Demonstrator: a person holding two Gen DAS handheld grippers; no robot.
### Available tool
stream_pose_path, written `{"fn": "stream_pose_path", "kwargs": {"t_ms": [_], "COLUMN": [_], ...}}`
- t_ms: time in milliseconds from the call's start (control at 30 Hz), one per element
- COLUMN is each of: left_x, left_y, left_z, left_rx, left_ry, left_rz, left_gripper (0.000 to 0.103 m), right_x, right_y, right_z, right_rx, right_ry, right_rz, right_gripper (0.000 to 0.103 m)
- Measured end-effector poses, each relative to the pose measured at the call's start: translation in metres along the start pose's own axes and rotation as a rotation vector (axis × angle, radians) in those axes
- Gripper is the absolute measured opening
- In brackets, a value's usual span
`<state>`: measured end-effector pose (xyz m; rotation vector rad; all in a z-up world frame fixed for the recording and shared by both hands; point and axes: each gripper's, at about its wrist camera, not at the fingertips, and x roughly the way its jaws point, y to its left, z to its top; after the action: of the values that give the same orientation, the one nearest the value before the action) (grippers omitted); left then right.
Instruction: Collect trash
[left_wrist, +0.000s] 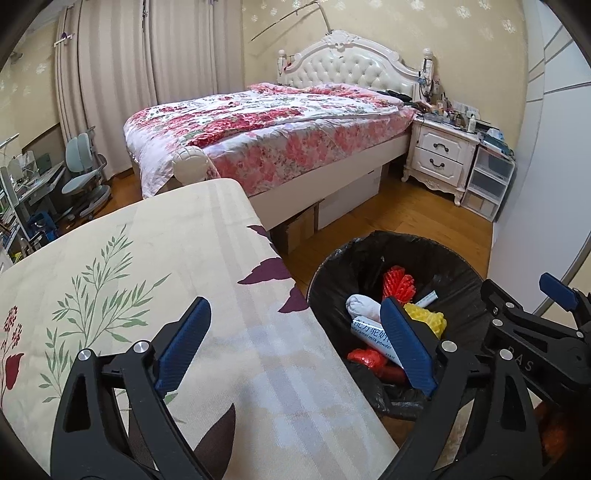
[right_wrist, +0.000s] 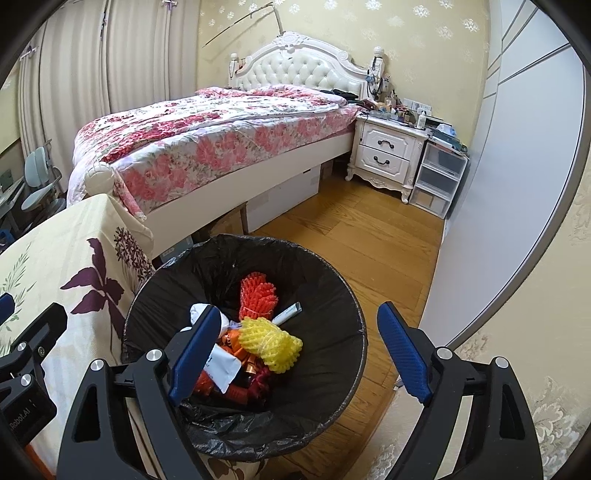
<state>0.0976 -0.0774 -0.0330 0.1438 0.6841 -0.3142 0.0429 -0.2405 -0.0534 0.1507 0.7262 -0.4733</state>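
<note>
Beside the cloth-covered tabletop (left_wrist: 155, 258) stands the trash bin (right_wrist: 332, 295), lined with a black bag (right_wrist: 229, 435) whose edge folds over the rim. Down inside lie the collected pieces: a yellow foam fruit net (right_wrist: 269, 343) on top, an orange-red foam net (right_wrist: 256, 295) behind it, a white sachet printed with "camel milk powder" (left_wrist: 369, 338), a small white tube-like wrapper (right_wrist: 288, 314), a rolled white wad (left_wrist: 362, 308) and red and orange wrappers (right_wrist: 236, 391) underneath.

Above the bin's near rim hovers the right hand-held gripper (right_wrist: 299, 354), its blue-padded jaws spread wide with nothing between them; the left pad overlaps the trash in the view, the right one hangs over the wooden floor (right_wrist: 369, 236). The left hand-held gripper (left_wrist: 295, 347) is also spread wide and empty, one pad over the tabletop's floral cloth, the other over the bin's edge. The two tools sit close side by side, each showing at the border of the other's view.

Farther out, a bed (right_wrist: 207, 144) with a pink floral quilt and a white tufted headboard (right_wrist: 303, 70) fills the middle of the room. A white nightstand (right_wrist: 384, 155) crowded with small items stands at its head, with clear plastic drawers (right_wrist: 436, 181) next to it. Long curtains (left_wrist: 110, 74) hang at the far left, near a pale blue desk chair (left_wrist: 81, 173).
</note>
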Motion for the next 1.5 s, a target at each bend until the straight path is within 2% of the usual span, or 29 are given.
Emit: {"fn": "stream_pose_path", "kwargs": {"t_ms": [767,1167,1500], "left_x": [-0.077,-0.104,-0.108], "left_y": [0.034,0.043,0.045], "left_z": [-0.029,-0.04,-0.042], "left_rx": [-0.059,-0.074,-0.076], "left_ry": [-0.077,-0.109,-0.114], "left_rz": [0.048,0.069,0.072], "left_gripper": [0.091,0.091,0.091], "right_x": [-0.077,-0.097,-0.099], "right_y": [0.013,0.016,0.02], "right_z": [-0.019,-0.028,-0.031], "right_rx": [-0.043,-0.063,-0.071], "right_ry": [-0.096,-0.122,-0.122], "right_rz": [0.072,0.09,0.093], "right_gripper": [0.084,0.084,0.084]}}
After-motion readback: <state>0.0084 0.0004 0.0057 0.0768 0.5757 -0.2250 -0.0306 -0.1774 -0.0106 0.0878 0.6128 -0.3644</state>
